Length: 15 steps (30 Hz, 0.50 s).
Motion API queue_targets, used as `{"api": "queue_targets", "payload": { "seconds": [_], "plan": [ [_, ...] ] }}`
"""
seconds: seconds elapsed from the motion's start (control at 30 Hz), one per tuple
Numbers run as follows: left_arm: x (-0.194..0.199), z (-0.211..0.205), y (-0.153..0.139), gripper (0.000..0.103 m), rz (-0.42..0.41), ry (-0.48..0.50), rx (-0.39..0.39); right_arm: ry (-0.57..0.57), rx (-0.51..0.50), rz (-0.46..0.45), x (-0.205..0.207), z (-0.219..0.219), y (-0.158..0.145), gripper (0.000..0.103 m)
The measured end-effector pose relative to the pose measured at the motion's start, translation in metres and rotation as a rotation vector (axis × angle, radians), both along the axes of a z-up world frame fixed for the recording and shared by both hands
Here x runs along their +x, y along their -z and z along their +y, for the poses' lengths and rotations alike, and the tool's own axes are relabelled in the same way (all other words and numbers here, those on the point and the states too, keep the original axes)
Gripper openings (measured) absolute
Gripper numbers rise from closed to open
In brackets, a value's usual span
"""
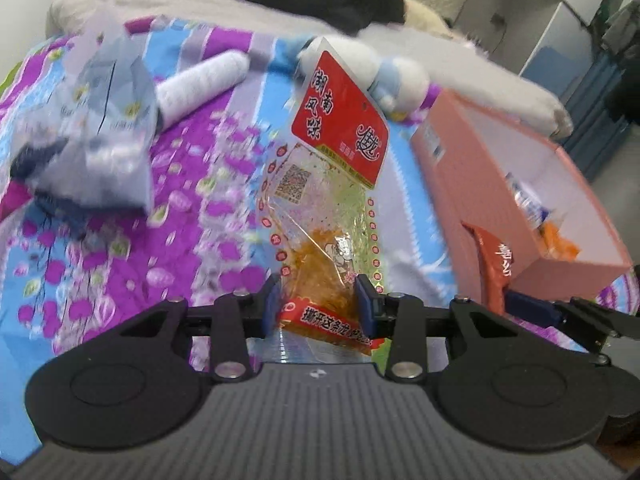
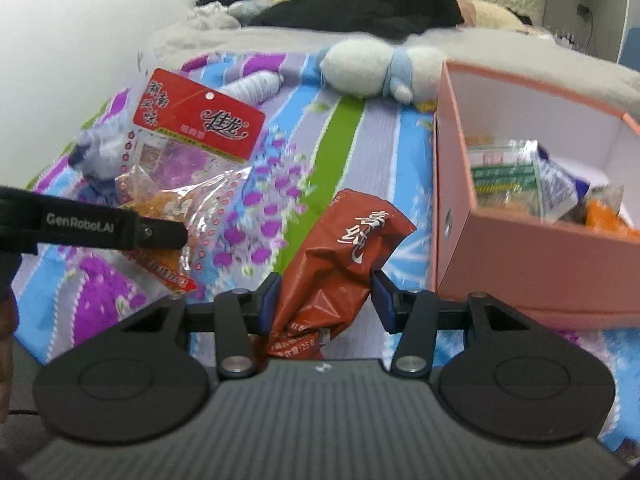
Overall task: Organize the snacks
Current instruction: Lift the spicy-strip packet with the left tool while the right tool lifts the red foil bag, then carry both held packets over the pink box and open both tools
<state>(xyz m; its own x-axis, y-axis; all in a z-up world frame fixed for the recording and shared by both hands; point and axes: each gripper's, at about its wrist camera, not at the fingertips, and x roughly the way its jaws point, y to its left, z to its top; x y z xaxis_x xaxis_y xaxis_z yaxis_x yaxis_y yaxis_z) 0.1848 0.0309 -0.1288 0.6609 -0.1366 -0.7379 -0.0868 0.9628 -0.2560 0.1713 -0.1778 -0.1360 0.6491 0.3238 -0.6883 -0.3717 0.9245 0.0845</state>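
Observation:
My left gripper [image 1: 318,300] is shut on a clear snack bag with a red header and orange strips [image 1: 320,208], held upright above the bedspread. The same bag [image 2: 188,160] shows at the left of the right wrist view, with the left gripper's arm [image 2: 100,224] on it. My right gripper [image 2: 324,300] is shut on a crumpled dark red snack pouch [image 2: 344,256], also seen in the left wrist view [image 1: 494,268]. A pink open box [image 2: 520,256] stands right of both grippers and holds several snack packets [image 2: 532,180]. It also shows in the left wrist view [image 1: 472,184].
The floral bedspread [image 2: 360,152] lies below. A grey-blue bag [image 1: 108,136] lies at left, a white roll [image 1: 200,84] behind it. A white and blue plush toy [image 2: 380,68] and black clothing [image 2: 368,8] sit at the back. Cabinets [image 1: 560,20] stand at far right.

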Motion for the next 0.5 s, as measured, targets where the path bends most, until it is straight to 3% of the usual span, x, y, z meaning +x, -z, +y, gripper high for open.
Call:
{"api": "queue_targets", "payload": {
  "seconds": [0.5],
  "plan": [
    [0.039,-0.050,-0.083,0.044,-0.173,0.117,-0.057,0.110,0.039,-0.211,0.012,-0.054,-0.089,0.052]
  ]
}}
